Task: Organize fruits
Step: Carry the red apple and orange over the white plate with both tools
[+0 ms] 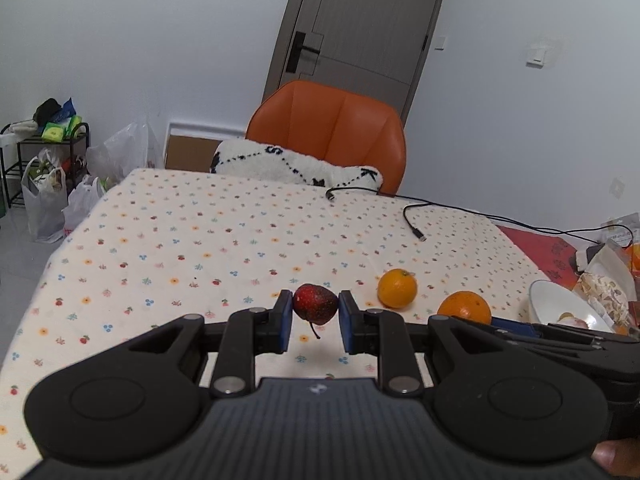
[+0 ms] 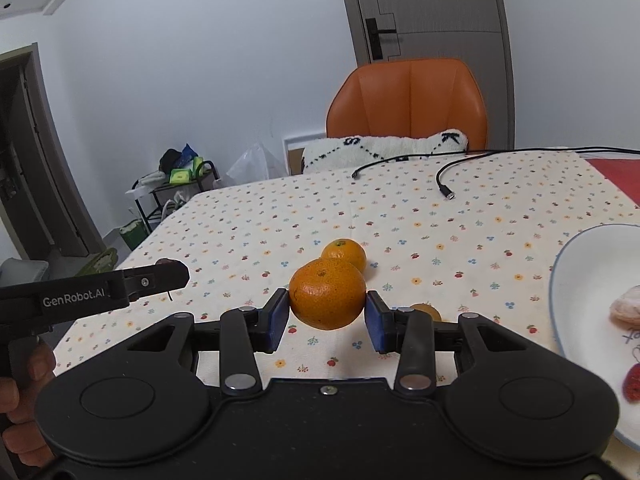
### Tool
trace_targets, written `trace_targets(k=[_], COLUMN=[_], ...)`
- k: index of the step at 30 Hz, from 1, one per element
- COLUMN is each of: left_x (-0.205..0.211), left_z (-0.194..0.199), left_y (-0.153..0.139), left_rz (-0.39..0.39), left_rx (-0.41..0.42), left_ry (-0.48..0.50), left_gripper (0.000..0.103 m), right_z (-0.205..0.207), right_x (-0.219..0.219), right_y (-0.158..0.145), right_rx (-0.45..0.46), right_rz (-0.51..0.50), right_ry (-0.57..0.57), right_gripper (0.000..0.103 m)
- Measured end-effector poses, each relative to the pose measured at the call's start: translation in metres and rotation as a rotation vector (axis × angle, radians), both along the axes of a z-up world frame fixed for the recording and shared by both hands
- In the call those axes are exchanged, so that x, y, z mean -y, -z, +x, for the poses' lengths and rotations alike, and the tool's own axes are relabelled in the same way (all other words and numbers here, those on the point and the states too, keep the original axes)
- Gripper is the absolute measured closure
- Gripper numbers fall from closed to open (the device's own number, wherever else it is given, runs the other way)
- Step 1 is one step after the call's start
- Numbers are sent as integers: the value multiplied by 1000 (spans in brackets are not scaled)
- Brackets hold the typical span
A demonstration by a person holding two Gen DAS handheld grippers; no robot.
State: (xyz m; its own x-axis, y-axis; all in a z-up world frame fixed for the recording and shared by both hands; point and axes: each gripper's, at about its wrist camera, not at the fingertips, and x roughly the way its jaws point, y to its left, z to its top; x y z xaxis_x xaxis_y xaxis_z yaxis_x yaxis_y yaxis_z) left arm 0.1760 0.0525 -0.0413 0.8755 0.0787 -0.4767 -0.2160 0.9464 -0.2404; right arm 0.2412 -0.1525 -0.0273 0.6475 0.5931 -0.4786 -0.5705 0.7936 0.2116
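Observation:
My left gripper [image 1: 315, 307] is shut on a small dark red fruit [image 1: 316, 304] with a stem, held just above the floral tablecloth [image 1: 200, 248]. In the right wrist view my right gripper [image 2: 327, 309] is shut on a large orange [image 2: 326, 298]. A second orange [image 2: 346, 254] lies on the cloth behind it, and a small brown fruit [image 2: 427, 312] peeks out beside the right finger. The left wrist view shows both oranges, one loose [image 1: 397, 288] and one held [image 1: 465, 307].
A white plate [image 2: 580, 280] at the right holds a peeled fruit [image 2: 626, 310] and a red fruit [image 2: 634, 386]. Black cables [image 2: 444, 190] lie across the far table. An orange chair [image 1: 332, 128] with a white cushion stands behind. Bags and packets crowd the right edge [image 1: 604, 292].

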Motion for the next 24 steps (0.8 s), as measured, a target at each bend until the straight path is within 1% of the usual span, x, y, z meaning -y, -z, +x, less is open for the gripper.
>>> trace_targets(k=[14,24], left_x=[25,52], left_z=[-22,-32], left_y=[-24,-37], left_rz=[28,45], left_rx=[50,76], left_ry=[26,63], left_gripper=[80,80], right_z=[-24,-34], right_x=[29,61], right_y=[-17,-24], right_rx=[48,67], right_rz=[40,69], right_ry=[26,66], right_gripper=[64,64])
